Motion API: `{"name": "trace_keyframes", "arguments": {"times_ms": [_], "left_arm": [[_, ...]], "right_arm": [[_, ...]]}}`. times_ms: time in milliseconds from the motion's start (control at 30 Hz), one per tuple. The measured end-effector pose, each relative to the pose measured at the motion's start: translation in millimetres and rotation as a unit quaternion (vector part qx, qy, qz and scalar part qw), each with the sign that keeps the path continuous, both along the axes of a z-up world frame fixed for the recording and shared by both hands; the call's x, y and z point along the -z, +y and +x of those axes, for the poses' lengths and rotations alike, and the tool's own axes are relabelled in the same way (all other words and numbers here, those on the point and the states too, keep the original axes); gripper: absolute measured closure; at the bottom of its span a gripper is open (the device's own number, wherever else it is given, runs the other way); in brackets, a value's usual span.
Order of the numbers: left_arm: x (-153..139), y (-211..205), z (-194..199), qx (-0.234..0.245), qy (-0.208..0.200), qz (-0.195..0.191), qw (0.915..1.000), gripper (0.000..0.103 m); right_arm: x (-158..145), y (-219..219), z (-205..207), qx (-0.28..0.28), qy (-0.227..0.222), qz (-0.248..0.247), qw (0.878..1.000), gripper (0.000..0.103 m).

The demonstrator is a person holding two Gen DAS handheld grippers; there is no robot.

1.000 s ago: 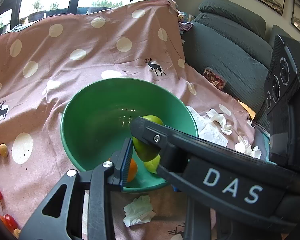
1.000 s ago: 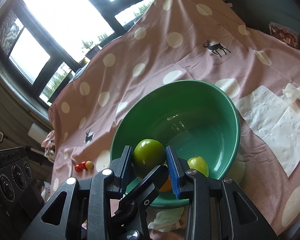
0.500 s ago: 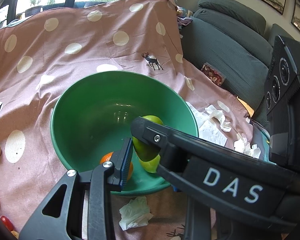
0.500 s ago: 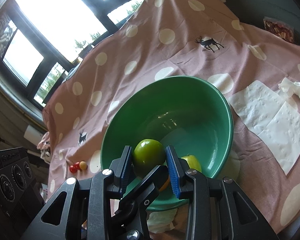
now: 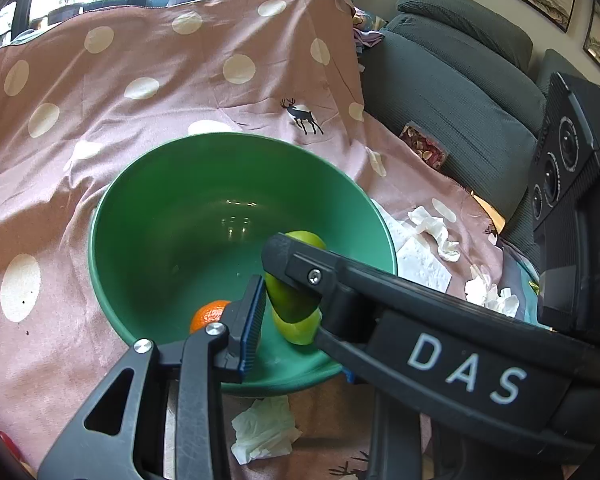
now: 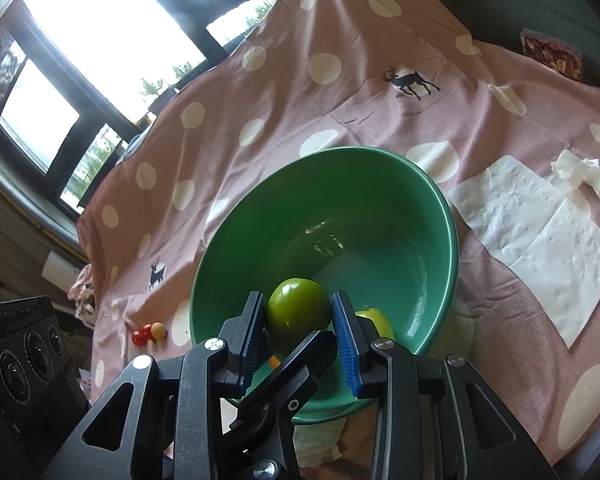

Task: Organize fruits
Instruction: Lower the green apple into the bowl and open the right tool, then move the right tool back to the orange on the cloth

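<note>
A green bowl [image 5: 148, 216] [image 6: 444, 208] stands on a pink polka-dot cloth. My right gripper [image 6: 299, 318] is shut on a dark green apple [image 6: 298, 309] over the bowl's near rim. A lighter green fruit [image 6: 374, 318] [image 5: 298, 328] and an orange [image 5: 209, 314] lie inside the bowl. In the left wrist view the right gripper's arm crosses in front and hides my left gripper's right finger. Only the left finger's blue pad [image 5: 252, 320] shows, near the bowl's front rim, so I cannot tell how the left gripper stands.
White paper napkins [image 6: 540, 240] and crumpled tissues [image 5: 436, 228] lie right of the bowl, another tissue [image 5: 264, 432] in front. Small red and tan fruits [image 6: 148, 334] lie left on the cloth. A grey sofa [image 5: 460, 92] stands at the right.
Both views have drifted slightly, so the bowl sits a little further left and nearer. The right gripper still holds the green apple over the bowl.
</note>
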State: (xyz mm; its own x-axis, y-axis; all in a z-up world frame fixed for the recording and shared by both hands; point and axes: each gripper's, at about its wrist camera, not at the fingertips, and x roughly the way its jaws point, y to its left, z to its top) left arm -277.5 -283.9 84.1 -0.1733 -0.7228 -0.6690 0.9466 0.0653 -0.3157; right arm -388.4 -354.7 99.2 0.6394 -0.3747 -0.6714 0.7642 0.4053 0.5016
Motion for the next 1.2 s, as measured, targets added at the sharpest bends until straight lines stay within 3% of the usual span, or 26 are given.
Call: {"name": "trace_keyframes", "arguments": {"times_ms": [600,767,967,1200], "left_arm": [[5,-4,0,-0.003,0.004,0.012,0.9999,0.070],[3,4,3,-0.017,0.001,0.013,0.9998,0.062],[-13,35,21,-0.040,0.011,-0.004,0.9991,0.044],[-46,98,59,-0.138,-0.015,-0.034,0.9898,0.023]], "right_arm": [[5,-3,0,0.005,0.005,0.013,1.000,0.066],[4,-2,1,0.030,0.024,0.008,0.999,0.066],[0,0,-2,0.031,0.006,0.007,0.999,0.066],[-15,14,16,-0.008,0.003,-0.011,1.000,0.057]]}}
